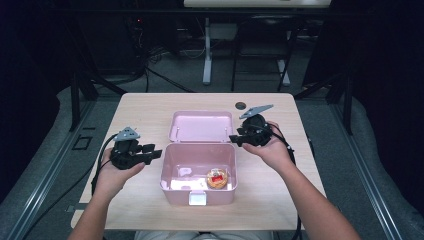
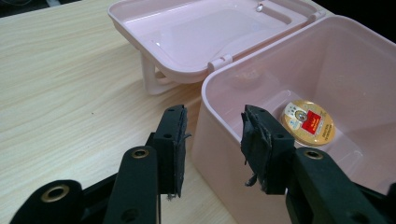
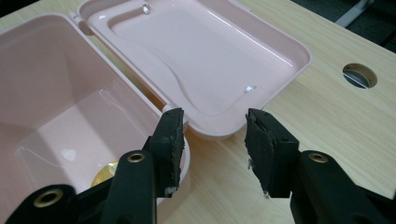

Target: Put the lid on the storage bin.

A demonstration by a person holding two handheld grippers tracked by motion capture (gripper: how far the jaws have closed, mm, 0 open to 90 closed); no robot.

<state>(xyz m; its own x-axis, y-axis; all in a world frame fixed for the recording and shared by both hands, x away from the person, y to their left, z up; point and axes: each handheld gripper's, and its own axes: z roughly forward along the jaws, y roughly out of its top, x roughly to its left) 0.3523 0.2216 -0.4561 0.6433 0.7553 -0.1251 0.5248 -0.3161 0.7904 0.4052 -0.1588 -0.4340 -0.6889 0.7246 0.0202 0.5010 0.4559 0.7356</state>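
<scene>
Apparently straddling the pink box's (image 2: 261, 116) left wall, the half-open left hand-held gripper (image 2: 212, 140) could tip it; the right hand-held gripper (image 3: 215, 140), half-open and empty, could snag the lid (image 3: 205, 60).

Box mid-table, my grippers either side.
The box (image 1: 199, 172) sits on the table (image 1: 150, 107), its lid (image 1: 201, 126) lying open behind it. A tin (image 1: 217, 178) lies inside, front right. My left gripper (image 1: 150, 152) is left of the box, my right gripper (image 1: 236, 139) at its back right corner.
</scene>
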